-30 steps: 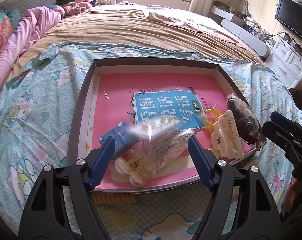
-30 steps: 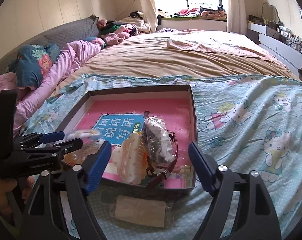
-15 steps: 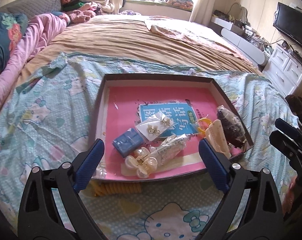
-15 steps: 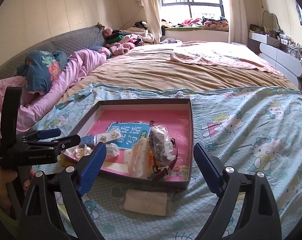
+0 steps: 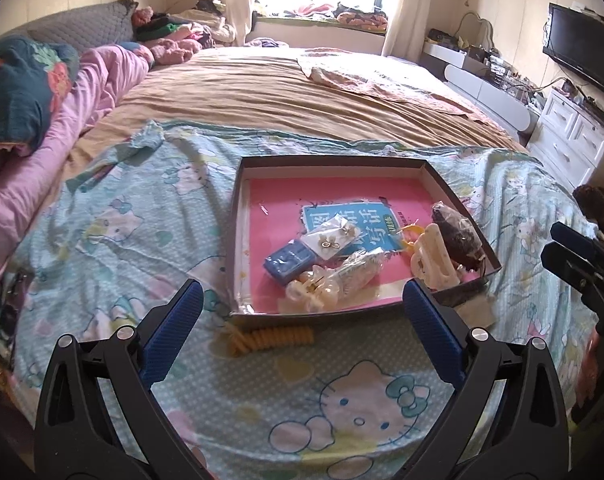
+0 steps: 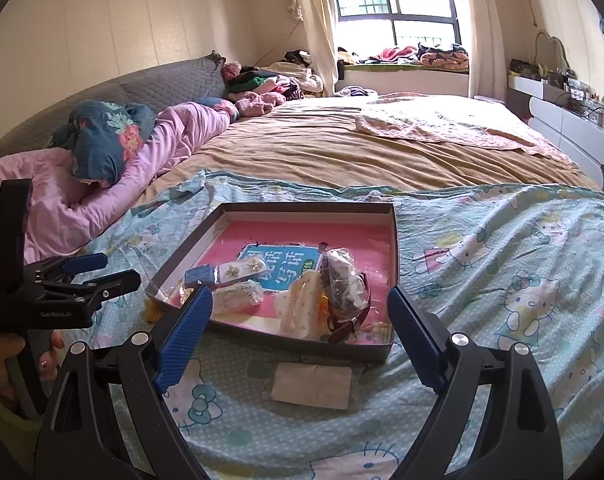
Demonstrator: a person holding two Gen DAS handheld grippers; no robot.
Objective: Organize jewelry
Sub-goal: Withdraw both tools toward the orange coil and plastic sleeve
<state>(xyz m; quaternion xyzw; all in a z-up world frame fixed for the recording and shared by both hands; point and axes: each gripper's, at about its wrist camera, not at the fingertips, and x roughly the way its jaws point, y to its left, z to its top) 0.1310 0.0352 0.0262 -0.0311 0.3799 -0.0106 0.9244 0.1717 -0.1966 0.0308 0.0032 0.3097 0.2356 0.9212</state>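
Observation:
A shallow dark box [image 5: 330, 162] with a pink floor lies on the Hello Kitty sheet. In it are a blue booklet [image 5: 366, 220], a clear earring packet [image 5: 334, 236], a small blue box [image 5: 289, 260], a packet with pearl clips [image 5: 326, 284], a cream hair claw [image 5: 434, 256] and a dark bagged item [image 5: 456, 232]. My left gripper [image 5: 299, 300] hovers open before the box's near edge, nothing between its fingers. My right gripper [image 6: 299, 296] is open too, empty, near the box's right corner. Each shows in the other's view: the right gripper [image 5: 574, 256], and the left gripper [image 6: 117, 268] with a hand on it.
A yellow coiled band [image 5: 273, 336] lies on the sheet just outside the box's near edge. A flat beige packet [image 6: 312, 384] lies in front of the box. A pink quilt [image 6: 101, 184] lies along the left; white drawers [image 5: 578, 140] stand at the right.
The earring packet, blurred between the left fingers a second ago, now lies on the booklet. Both grippers have opened wider and drawn back and up from the box.

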